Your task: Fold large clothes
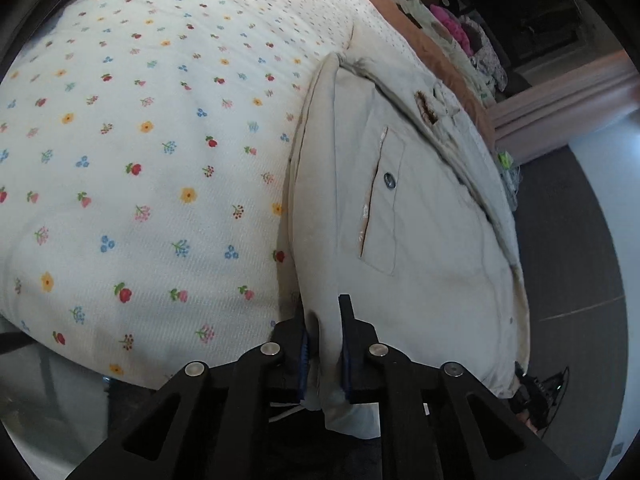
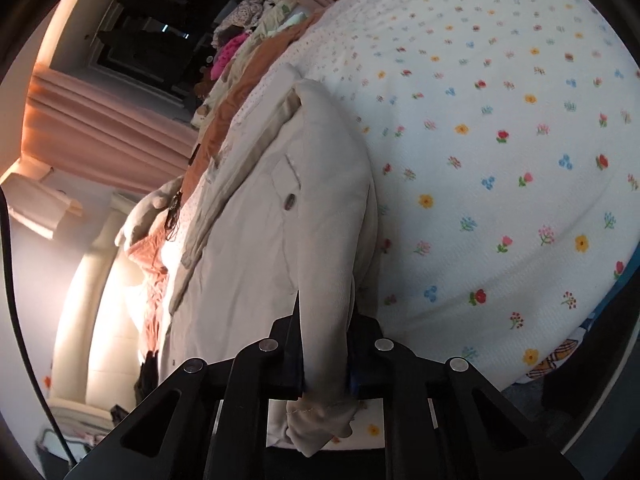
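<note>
A pair of beige trousers lies along the edge of a bed, back pocket and its button facing up. In the left wrist view my left gripper is shut on a fold of the beige cloth at the near end. The right wrist view shows the same trousers, with my right gripper shut on a thick bunched roll of the cloth. A loose end hangs below the right jaws. Most of both pairs of fingertips is hidden by cloth.
The bed carries a white quilt with small flowers. An orange blanket and a pile of clothes lie further along the bed's side. Pink curtains and a dark floor lie beyond the edge.
</note>
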The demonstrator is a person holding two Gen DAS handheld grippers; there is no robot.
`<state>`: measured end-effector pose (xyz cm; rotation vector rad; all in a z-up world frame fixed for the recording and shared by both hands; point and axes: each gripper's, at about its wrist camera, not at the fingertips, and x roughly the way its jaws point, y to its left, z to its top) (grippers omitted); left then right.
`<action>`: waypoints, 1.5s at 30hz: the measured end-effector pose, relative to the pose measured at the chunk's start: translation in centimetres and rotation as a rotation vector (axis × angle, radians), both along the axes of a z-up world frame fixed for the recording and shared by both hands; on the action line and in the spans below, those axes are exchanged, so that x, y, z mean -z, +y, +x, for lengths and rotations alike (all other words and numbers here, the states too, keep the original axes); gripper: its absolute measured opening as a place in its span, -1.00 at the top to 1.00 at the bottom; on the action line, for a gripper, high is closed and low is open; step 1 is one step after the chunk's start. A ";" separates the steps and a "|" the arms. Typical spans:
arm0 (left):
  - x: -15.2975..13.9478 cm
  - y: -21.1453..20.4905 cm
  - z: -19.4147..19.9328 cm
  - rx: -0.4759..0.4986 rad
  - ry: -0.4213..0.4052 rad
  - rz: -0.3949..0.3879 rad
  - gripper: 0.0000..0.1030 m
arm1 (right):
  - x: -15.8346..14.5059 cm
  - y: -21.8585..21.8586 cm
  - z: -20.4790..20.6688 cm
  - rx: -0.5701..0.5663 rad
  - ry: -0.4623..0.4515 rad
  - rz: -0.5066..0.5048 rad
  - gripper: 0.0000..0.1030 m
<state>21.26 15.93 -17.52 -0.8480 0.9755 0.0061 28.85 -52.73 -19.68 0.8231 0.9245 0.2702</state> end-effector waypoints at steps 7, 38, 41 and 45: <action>-4.9 1.5 -1.9 -0.043 -0.109 -0.038 0.86 | -8.1 0.8 -1.0 -0.011 -0.143 0.022 0.71; -25.5 4.2 -16.4 -0.105 -0.589 -0.054 0.90 | -25.8 3.9 -14.5 -0.116 -0.478 0.081 0.72; -25.5 4.5 -14.7 -0.114 -0.576 -0.041 0.90 | -25.6 3.6 -13.3 -0.098 -0.467 0.073 0.72; -26.1 4.5 -11.7 -0.138 -0.560 0.007 0.90 | -26.0 3.6 -11.2 -0.065 -0.453 0.047 0.72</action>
